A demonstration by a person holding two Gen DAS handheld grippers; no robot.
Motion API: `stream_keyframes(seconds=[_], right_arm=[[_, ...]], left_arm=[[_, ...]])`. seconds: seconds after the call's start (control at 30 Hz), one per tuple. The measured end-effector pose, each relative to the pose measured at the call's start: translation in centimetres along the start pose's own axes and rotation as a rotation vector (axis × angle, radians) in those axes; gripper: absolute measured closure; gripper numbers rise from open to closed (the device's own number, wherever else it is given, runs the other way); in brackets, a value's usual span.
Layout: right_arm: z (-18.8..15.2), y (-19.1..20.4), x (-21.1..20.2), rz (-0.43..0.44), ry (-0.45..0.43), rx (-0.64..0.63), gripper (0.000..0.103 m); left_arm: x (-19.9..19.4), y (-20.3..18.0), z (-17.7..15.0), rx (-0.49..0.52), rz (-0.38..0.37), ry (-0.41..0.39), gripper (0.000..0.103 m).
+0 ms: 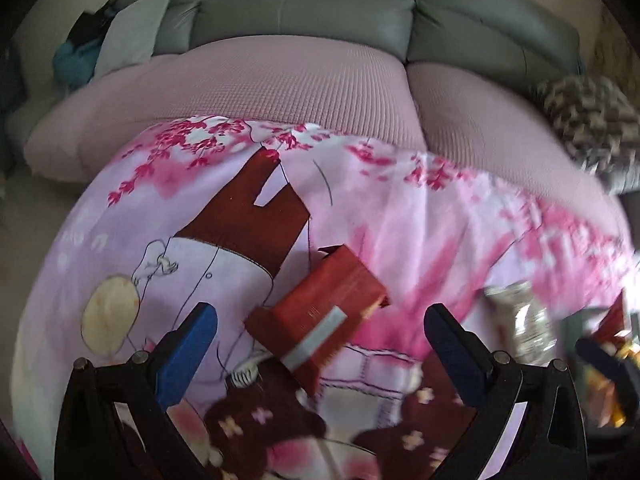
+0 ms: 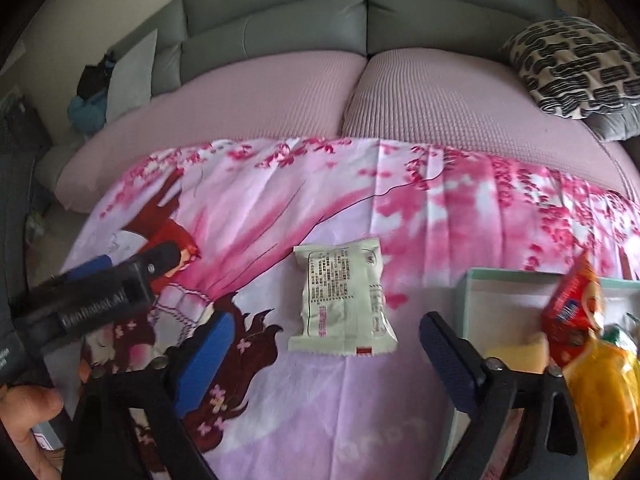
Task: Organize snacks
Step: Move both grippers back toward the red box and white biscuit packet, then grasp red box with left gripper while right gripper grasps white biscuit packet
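A red snack box [image 1: 324,316] with a grey stripe lies tilted on the pink printed cloth [image 1: 420,232], between and just ahead of the fingers of my left gripper [image 1: 320,344], which is open and empty. A white snack packet [image 2: 342,300] with printed text lies flat on the cloth [image 2: 280,208] ahead of my right gripper [image 2: 326,348], which is open and empty. The left gripper [image 2: 116,276] also shows at the left of the right wrist view. A pale green box [image 2: 516,300] at the right holds a red packet [image 2: 572,304] and a yellow packet [image 2: 604,384].
The cloth covers a low surface in front of a sofa with pink seat covers [image 2: 440,96] and grey backrests [image 2: 280,20]. A black-and-white patterned cushion [image 2: 576,64] lies at the right. A silvery blurred packet [image 1: 524,320] lies right of the left gripper.
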State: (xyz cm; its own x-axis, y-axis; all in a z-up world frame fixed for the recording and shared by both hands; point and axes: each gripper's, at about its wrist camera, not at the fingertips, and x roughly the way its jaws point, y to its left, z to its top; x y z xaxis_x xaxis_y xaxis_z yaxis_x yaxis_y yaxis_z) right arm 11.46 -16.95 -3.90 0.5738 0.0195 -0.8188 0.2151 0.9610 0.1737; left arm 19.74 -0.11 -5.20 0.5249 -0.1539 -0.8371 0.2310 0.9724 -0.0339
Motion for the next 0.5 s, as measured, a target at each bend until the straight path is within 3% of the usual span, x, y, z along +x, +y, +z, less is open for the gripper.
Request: stream_keyframes(seconds=[0.13,0.33,0.5], right_arm=[[0.6,0.2,1.8,-0.003,0.016,-0.006,0.013],[0.8,0.1,3.8,-0.019,0.036,-0.011,0.014],[0.5,0.1,4.4,-0.061,0.032,-0.015,0.03]], left_arm=[[1.5,0.2,0.1,0.029,0.003,0.017,0.001],[3.0,-0.3,-0.1,0.095,0.057,0.027,0.012],[2.5,-0.5,0.0,0.105,0.053,0.02,0.045]])
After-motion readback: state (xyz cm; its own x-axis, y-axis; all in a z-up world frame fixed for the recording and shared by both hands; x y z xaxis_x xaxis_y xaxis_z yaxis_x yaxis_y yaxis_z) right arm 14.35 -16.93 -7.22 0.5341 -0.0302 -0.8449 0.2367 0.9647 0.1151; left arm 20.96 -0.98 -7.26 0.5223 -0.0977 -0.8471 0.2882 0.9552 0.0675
